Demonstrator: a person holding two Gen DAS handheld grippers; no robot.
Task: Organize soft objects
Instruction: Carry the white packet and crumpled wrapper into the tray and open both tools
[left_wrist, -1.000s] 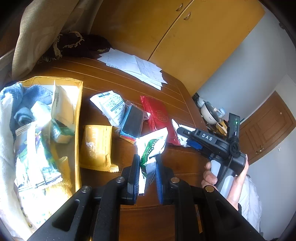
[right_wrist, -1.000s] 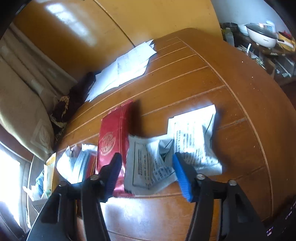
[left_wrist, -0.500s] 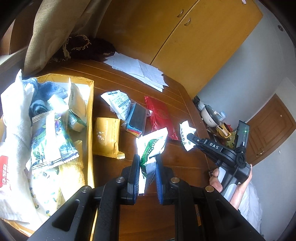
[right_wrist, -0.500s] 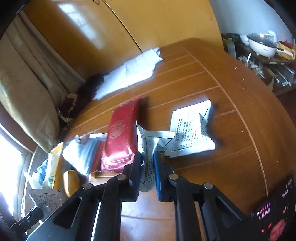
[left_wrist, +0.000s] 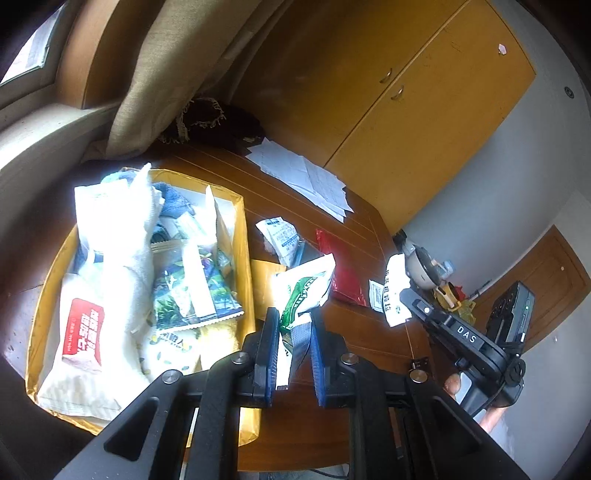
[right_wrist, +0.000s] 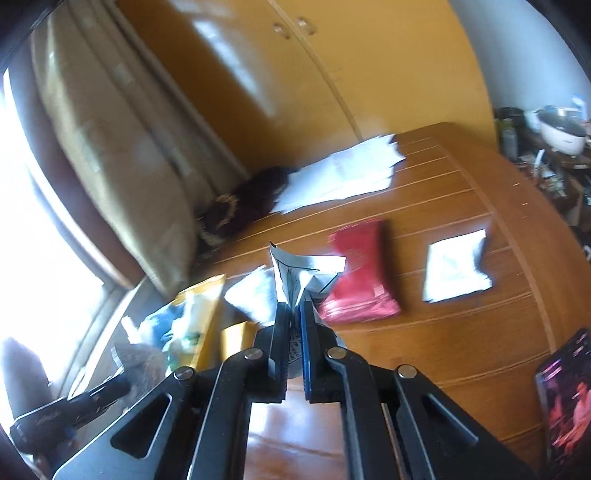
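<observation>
The soft things go in the yellow box (left_wrist: 243, 236), which sits at about 9 o'clock in the left view. It already looks quite full. I can see a white towel (left_wrist: 125, 236), a blue cloth (left_wrist: 173, 201), a white pack with a red label (left_wrist: 79, 332) and a leafy snack bag (left_wrist: 192, 288) in it, with more pale packs under them that I cannot count. So a good part of the job looks done.

Two packs are on their way. The left gripper (left_wrist: 293, 339) has its jaws narrow and pinched on a green and white pack (left_wrist: 306, 288), held up just to the right of the box. The right gripper (right_wrist: 294, 332) has its jaws almost shut on a silver pack (right_wrist: 295, 273), lifted off the surface (right_wrist: 461, 332).

More things lie on the surface. In the right view I count one red pack (right_wrist: 360, 273) at 1 o'clock and one white pack (right_wrist: 456, 266) at 2 o'clock, well apart from each other. In the left view there is one white printed pack (left_wrist: 280, 236) at 12 o'clock, lying on something dark I cannot make out. One yellow pack (left_wrist: 264, 273) sits just beside the box, mostly hidden. So at least four packs are left to pick up, after the two held ones go in.

There is also a pile of papers (left_wrist: 306, 177) and a dark cloth (left_wrist: 218, 122) at the far edge. I cannot tell if those are part of the job.
</observation>
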